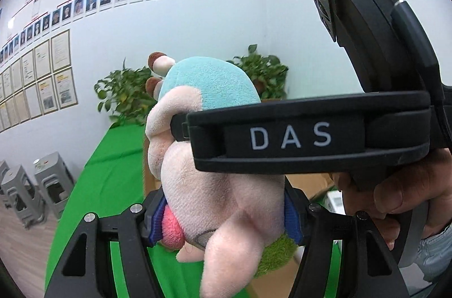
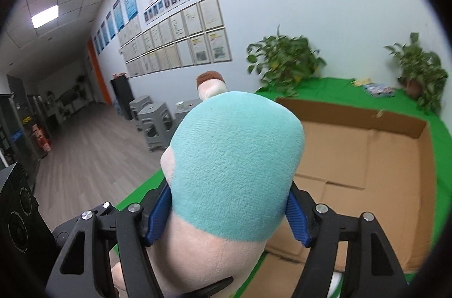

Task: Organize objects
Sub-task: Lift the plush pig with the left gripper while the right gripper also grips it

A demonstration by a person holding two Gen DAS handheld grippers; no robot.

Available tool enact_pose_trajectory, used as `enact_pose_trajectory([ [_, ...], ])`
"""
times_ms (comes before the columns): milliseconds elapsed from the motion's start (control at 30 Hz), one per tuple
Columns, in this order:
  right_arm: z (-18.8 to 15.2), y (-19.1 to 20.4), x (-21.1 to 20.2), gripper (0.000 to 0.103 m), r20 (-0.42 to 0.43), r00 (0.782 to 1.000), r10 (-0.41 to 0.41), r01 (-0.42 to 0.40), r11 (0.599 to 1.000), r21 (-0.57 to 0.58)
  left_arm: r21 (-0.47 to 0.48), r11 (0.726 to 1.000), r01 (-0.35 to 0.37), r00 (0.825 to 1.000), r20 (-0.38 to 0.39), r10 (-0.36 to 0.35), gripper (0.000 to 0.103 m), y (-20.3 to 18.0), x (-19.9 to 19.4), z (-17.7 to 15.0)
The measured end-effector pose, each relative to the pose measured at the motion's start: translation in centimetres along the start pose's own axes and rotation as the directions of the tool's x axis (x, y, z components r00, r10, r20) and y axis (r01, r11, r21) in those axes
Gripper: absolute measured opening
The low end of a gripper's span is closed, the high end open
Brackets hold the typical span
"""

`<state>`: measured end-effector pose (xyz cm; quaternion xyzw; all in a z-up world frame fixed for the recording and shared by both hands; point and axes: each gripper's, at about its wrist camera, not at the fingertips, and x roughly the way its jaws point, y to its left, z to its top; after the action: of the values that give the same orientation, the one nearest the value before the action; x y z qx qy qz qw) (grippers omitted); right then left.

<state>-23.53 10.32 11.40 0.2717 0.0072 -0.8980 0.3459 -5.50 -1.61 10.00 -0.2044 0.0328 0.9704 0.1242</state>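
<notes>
A plush toy point(image 1: 220, 185) with a pale pink body, a teal head and brown-tipped horns hangs in the air between both grippers. My left gripper point(image 1: 224, 216) is shut on its pink lower body, with the blue pads point(image 1: 156, 221) pressed into the fabric. From the right, one black finger point(image 1: 282, 140) of the right gripper reaches across and touches the toy's side; a hand point(image 1: 395, 199) holds that tool. In the right wrist view, the right gripper point(image 2: 227, 213) is shut on the plush toy point(image 2: 234, 151) at its teal head. The toy's face is hidden.
An open cardboard box point(image 2: 353, 111) lies on the green-covered table point(image 2: 325, 86) just beyond the toy. Two potted plants point(image 2: 285, 61) point(image 2: 421, 72) and small packets point(image 2: 375, 89) stand at the table's far edge. Grey stools point(image 2: 152, 123) sit on the floor to the left.
</notes>
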Motion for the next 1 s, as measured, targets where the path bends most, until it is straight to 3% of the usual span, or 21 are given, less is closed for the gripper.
enact_pose_trajectory([
  [233,0.1,-2.6,0.7,0.07,-0.025,0.999,-0.027,0.027,0.999,0.019,-0.031,0.999,0.043,0.999,-0.023,-0.044,0.063,-0.8,7.1,4.0],
  [467,0.4,-3.2,3.0,0.07,-0.066,0.998,-0.008,0.008,1.0,0.001,-0.088,0.995,0.039,0.998,-0.052,-0.044,0.063,0.5,11.1,4.3],
  [700,1.5,-3.7,4.5,0.07,-0.102,0.995,-0.005,0.004,1.0,-0.006,-0.11,0.993,0.042,0.997,-0.062,-0.049,0.063,3.4,12.7,4.1],
  [1000,7.2,-3.2,4.6,0.069,-0.085,0.996,-0.035,0.03,0.998,-0.063,-0.122,0.99,0.066,0.998,-0.013,-0.068,0.063,8.0,13.2,11.0],
])
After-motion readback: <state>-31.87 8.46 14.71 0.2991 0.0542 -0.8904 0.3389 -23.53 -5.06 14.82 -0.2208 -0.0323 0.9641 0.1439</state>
